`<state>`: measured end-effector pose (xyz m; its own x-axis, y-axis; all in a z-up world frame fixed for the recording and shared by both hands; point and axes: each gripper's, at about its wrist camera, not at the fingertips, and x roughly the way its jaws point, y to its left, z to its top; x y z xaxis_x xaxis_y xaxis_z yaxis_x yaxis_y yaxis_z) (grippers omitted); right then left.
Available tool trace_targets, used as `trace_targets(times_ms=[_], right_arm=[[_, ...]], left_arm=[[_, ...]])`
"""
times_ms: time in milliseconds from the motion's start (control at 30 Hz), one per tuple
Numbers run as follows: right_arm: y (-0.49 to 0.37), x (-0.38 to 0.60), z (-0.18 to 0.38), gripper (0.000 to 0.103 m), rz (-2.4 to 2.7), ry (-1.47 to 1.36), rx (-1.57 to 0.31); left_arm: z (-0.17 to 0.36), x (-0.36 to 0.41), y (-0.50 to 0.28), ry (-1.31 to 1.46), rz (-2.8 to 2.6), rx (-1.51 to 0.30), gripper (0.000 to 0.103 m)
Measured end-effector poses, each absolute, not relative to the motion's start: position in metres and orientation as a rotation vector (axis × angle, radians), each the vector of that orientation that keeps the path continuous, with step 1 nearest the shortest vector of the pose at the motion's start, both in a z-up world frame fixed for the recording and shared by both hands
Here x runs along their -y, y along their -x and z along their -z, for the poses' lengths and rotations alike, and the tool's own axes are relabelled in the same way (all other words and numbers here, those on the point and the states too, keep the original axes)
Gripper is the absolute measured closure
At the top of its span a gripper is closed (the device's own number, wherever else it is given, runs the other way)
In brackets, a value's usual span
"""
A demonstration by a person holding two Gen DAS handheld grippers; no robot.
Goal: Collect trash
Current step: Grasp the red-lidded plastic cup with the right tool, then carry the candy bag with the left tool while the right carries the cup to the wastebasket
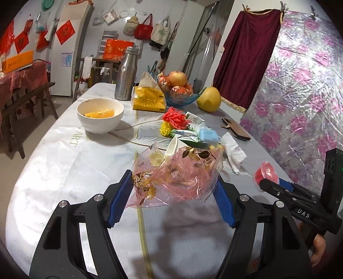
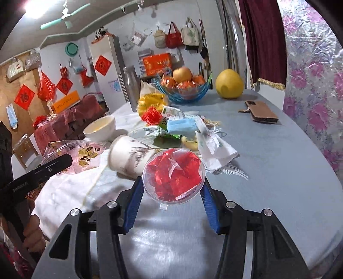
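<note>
Both claws loaded; bare table [image 2: 278, 171] edge right.

The walls [image 2: 128, 32] are white. Red paper squares [image 2: 103, 65] hang on them and on a tall white fridge [image 1: 68, 53]. Bags [image 2: 178, 37] hang in a row up high. A green fan [image 2: 66, 16] sits on the ceiling beside a bright light [image 2: 35, 6]. A dark red curtain [image 1: 246, 53] hangs near a shiny sheet with pink flowers [image 1: 300, 85].
</note>
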<state>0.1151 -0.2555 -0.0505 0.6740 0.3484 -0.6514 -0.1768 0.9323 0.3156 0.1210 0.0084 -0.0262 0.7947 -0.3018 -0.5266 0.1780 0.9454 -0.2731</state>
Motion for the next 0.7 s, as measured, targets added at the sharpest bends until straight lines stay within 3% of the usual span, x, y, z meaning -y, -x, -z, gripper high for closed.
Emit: trace_targets(times_ms=[700], right_arm=[[0.011, 0.332, 0.003, 0.050, -0.190, -0.269, -0.615]], left_arm=[[-0.015, 0.078, -0.033, 0.090, 0.434, -0.523, 0.033]])
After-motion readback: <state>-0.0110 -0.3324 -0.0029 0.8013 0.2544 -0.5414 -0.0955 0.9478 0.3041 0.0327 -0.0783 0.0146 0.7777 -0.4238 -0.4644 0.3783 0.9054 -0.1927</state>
